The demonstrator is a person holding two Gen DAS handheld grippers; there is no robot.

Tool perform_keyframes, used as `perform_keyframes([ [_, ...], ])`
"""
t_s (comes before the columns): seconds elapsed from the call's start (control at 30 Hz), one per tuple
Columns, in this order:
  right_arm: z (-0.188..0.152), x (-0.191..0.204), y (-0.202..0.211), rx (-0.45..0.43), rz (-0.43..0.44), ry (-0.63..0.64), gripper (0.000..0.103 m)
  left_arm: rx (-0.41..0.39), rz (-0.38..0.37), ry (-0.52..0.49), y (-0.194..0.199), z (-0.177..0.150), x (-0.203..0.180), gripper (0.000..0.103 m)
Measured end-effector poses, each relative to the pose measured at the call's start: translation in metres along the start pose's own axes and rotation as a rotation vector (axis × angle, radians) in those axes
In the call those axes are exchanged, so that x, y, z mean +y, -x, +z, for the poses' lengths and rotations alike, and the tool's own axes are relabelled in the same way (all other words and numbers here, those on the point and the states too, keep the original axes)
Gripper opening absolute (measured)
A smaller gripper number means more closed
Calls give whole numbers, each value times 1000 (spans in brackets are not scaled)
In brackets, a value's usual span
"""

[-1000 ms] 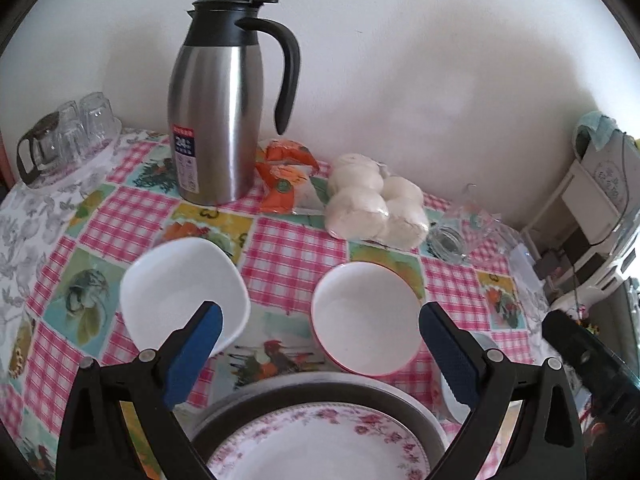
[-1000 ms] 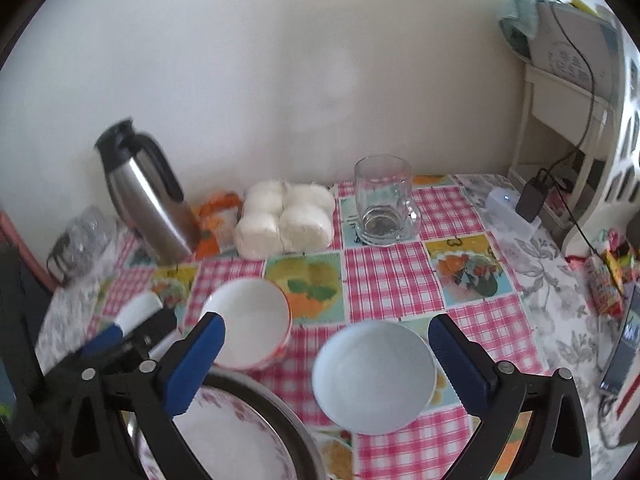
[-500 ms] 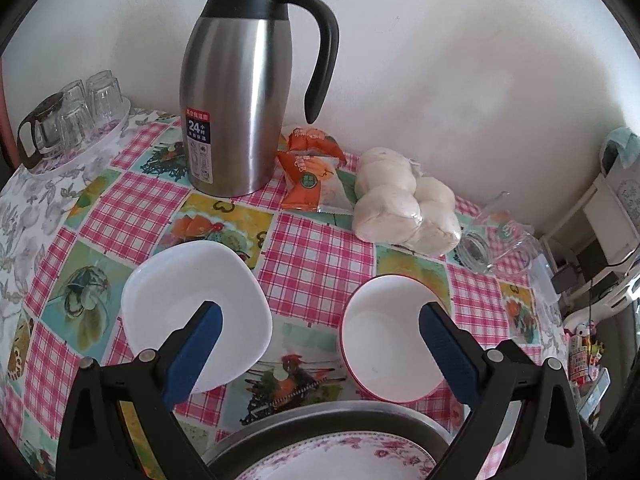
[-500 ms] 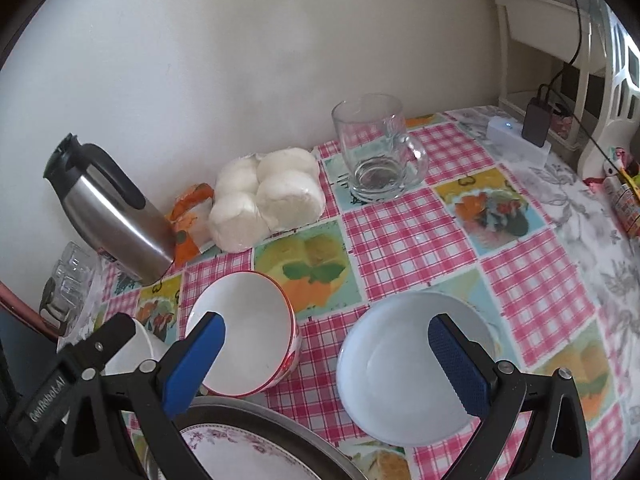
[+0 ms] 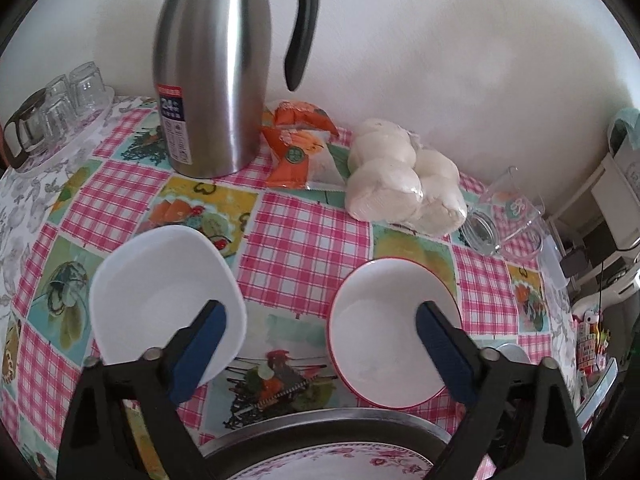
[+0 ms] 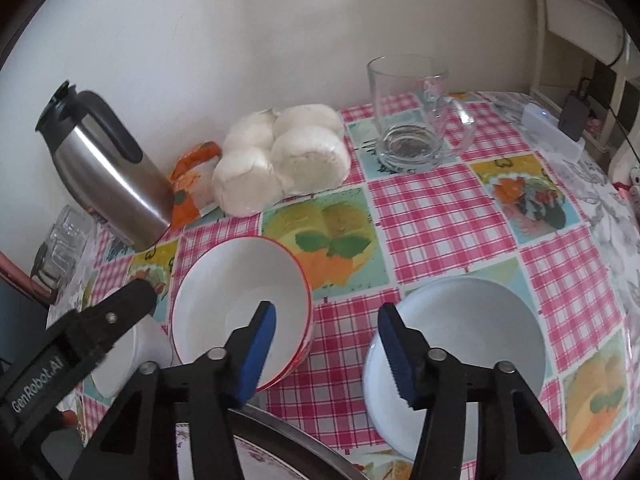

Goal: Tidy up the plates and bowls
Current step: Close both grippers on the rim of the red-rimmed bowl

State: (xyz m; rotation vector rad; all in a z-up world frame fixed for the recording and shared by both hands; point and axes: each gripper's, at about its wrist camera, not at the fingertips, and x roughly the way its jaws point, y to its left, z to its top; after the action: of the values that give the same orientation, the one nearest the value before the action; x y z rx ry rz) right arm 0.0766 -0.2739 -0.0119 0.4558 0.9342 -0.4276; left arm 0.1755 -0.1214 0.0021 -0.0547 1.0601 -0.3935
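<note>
A red-rimmed white bowl (image 5: 384, 320) (image 6: 240, 300) stands mid-table. A square white bowl (image 5: 160, 300) lies left of it; a round white bowl (image 6: 472, 340) lies right of it. A floral plate (image 5: 332, 462) rests on a metal tray (image 5: 320, 428) at the near edge. My left gripper (image 5: 320, 340) is open and empty, its fingers over the square bowl and the red-rimmed bowl. My right gripper (image 6: 328, 344) is open but narrower, empty, between the red-rimmed bowl and the round bowl, its right finger at the round bowl's left rim.
A steel thermos jug (image 5: 212, 80) stands at the back, beside an orange packet (image 5: 296, 148) and bagged white buns (image 5: 400, 184). A glass mug (image 6: 412, 120) is back right, small glasses (image 5: 52, 108) back left. A white rack (image 5: 616, 200) stands off the table's right edge.
Both grippers moved forward and lower toward the bowls. The right gripper's jaws narrowed markedly. The left gripper stayed wide open.
</note>
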Motion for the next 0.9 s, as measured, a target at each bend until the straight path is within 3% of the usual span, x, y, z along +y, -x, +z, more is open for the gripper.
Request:
perform_keyframes([
  [0.27,-8,6,-18,55,17,15,37,69,-19,0,-19,-6,-2,55],
  [0.7,-16,11,-35,102,65,20,32,154,-32,30,-43,-14,6,33],
  [0.9,-18,14,-36,98,62,42,32,172,-110,50,-47,-16,9,19],
])
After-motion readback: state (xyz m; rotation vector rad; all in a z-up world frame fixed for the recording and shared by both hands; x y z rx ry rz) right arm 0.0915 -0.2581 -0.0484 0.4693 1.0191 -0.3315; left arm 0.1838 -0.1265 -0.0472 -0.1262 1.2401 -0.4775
